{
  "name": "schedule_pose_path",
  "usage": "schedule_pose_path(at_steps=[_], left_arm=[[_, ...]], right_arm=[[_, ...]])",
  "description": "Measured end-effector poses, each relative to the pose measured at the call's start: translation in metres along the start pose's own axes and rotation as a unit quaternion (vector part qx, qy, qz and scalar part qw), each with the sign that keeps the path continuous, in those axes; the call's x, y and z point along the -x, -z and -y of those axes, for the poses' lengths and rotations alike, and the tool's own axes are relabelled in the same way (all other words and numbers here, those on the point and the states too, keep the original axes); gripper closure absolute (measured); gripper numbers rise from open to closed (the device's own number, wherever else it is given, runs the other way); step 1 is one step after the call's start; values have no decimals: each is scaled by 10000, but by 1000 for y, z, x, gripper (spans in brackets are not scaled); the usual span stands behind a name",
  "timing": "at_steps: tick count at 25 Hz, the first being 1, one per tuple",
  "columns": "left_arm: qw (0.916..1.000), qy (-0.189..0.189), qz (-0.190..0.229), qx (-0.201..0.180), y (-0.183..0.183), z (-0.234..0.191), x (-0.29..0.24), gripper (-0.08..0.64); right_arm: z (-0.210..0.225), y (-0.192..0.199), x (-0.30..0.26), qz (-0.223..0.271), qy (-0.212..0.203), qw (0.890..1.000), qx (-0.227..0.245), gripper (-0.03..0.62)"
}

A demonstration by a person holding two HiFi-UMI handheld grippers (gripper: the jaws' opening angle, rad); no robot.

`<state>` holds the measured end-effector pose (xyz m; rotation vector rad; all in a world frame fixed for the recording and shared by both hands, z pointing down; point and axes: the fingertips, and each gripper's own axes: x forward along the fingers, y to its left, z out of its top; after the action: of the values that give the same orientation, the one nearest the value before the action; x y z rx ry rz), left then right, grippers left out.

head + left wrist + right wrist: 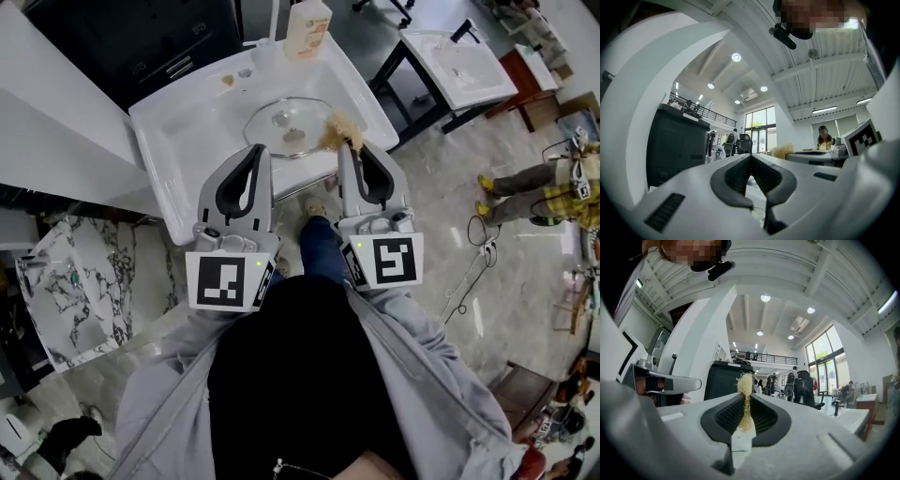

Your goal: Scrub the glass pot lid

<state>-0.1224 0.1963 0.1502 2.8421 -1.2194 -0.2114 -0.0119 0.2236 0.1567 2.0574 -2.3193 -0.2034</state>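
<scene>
The glass pot lid (289, 125) lies knob up in the white sink basin (178, 141). My left gripper (262, 150) hovers at the basin's near rim, just left of the lid; in the left gripper view its jaws (751, 157) are shut with nothing between them. My right gripper (348, 146) is at the lid's right edge, shut on a tan fibrous scrubber (336, 131). The right gripper view shows the scrubber (745, 380) pinched between the pads (761, 416), its tuft sticking up past the tips. Both grippers point roughly level.
A soap bottle (307, 26) stands on the basin's far rim. A second white basin on a black stand (459, 61) is to the right, and a dark cabinet (141, 37) stands behind the sink. A marbled panel (70, 281) lies at the left. People (539, 187) stand at the right.
</scene>
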Motion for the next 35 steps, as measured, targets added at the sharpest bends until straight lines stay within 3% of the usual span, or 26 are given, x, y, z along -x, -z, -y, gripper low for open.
schedule_pose_path(at_steps=[7, 16, 25, 35], left_arm=[[9959, -891, 71, -126, 1, -38, -51, 557], [9813, -1916, -35, -198, 10, -71, -131, 555], [9690, -2446, -47, -340, 25, -76, -190, 557], [9608, -2722, -370, -378, 50, -101, -194, 557]], right_arm=[[15, 12, -83, 58, -950, 9954, -119, 561], [59, 27, -175, 2, -1939, 9810, -105, 561], [91, 56, -229, -89, -2753, 9611, -221, 561], [75, 90, -253, -397, -3173, 9470, -296, 561]])
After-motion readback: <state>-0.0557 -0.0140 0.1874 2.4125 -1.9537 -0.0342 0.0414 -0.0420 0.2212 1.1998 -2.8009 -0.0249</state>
